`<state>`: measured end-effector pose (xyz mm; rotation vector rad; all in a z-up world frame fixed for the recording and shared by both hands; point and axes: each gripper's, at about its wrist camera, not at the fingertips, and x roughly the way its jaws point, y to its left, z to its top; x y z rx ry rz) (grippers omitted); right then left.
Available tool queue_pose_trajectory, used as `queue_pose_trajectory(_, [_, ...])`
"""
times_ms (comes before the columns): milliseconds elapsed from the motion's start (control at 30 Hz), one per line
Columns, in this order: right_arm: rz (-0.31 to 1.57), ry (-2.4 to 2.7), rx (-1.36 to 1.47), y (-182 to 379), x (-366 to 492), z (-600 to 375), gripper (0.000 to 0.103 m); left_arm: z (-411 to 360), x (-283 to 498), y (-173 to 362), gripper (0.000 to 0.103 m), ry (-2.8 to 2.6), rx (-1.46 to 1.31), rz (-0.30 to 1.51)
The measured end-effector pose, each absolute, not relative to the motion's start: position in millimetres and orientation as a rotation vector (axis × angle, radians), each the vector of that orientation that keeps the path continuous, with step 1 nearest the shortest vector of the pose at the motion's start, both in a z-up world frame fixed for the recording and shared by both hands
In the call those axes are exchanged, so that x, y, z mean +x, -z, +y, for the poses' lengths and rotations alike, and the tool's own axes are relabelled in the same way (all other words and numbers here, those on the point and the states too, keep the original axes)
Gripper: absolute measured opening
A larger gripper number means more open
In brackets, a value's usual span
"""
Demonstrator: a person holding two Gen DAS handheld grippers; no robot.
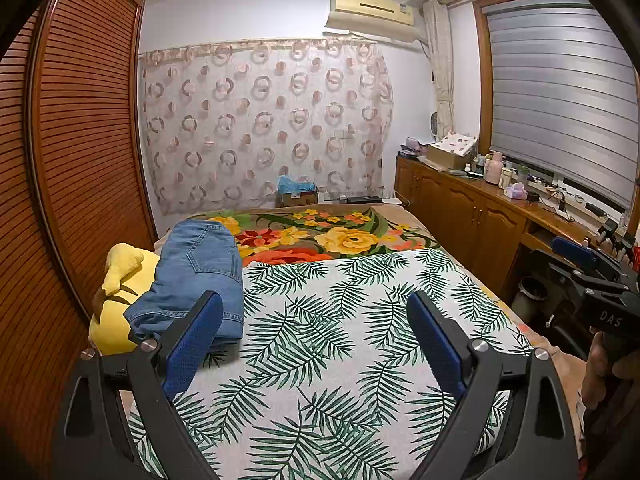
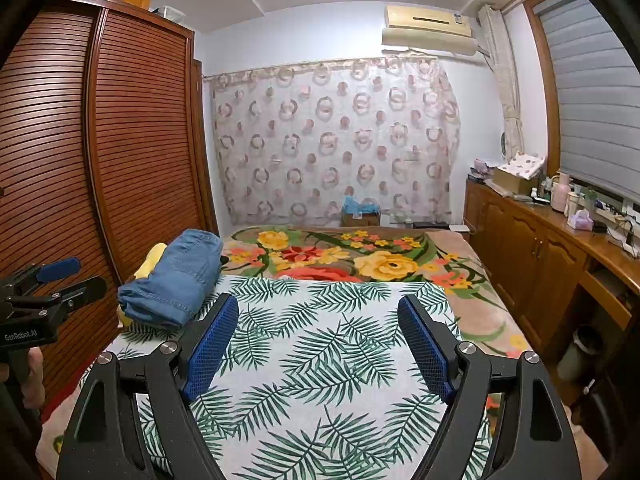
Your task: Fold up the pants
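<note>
Folded blue denim pants (image 1: 196, 276) lie at the bed's left edge; both tools hover released.

The pants half cover a yellow plush toy (image 1: 116, 300), so its shape is unclear. The left tool (image 1: 316, 316) and right tool (image 2: 318, 320) tilt slightly down over the palm-leaf print cloth (image 2: 320, 360), jaws spread wide, nothing between them. A cardboard box (image 1: 298, 196) beyond the bed holds something blue, hard to identify.
</note>
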<state>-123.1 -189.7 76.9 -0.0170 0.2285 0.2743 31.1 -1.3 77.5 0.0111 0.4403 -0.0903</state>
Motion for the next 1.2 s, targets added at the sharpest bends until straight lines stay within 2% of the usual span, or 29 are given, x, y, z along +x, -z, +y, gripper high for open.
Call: queue_pose_trajectory(1200, [0.224, -0.28, -0.019, -76.1, -119.9, -194.4, 0.083, -0.1, 30.2, -75.1, 0.094, 0.093, 0.009, 0.439])
